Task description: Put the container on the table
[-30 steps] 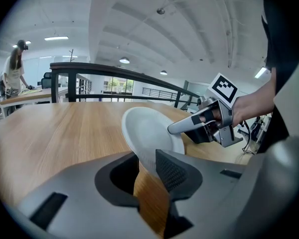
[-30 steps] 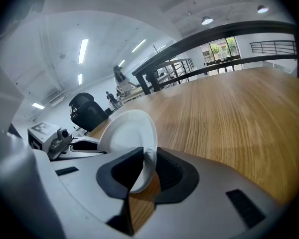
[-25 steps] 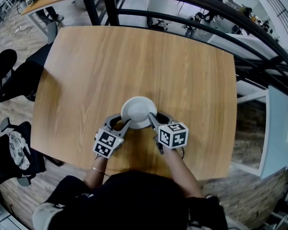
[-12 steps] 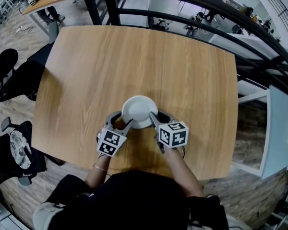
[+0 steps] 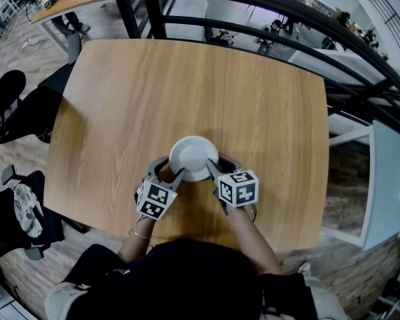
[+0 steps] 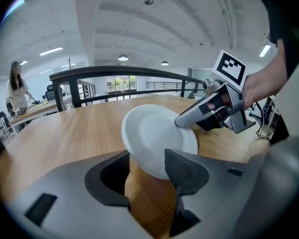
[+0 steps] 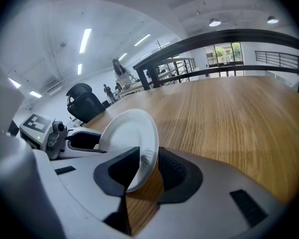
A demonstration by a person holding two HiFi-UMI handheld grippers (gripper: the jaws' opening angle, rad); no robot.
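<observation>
Left claw point(image 5: 168, 171), right claw point(image 5: 218, 165): jaws apart, just opening, plate point(image 5: 193, 156) rim loose between each pair; plate directly ahead, flanked equally.

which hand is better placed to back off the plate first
Left, probably: left tongs and right tongs have just been opening with the plate rim between their jaws, but the left gap looks wider.

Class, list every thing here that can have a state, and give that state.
White paper bowl: open side up, apparently resting on the light wooden table.
Left gripper: open; jaws have just been opening, bowl's rim between them.
Right gripper: open; jaws have just been opening, bowl's rim between them.
</observation>
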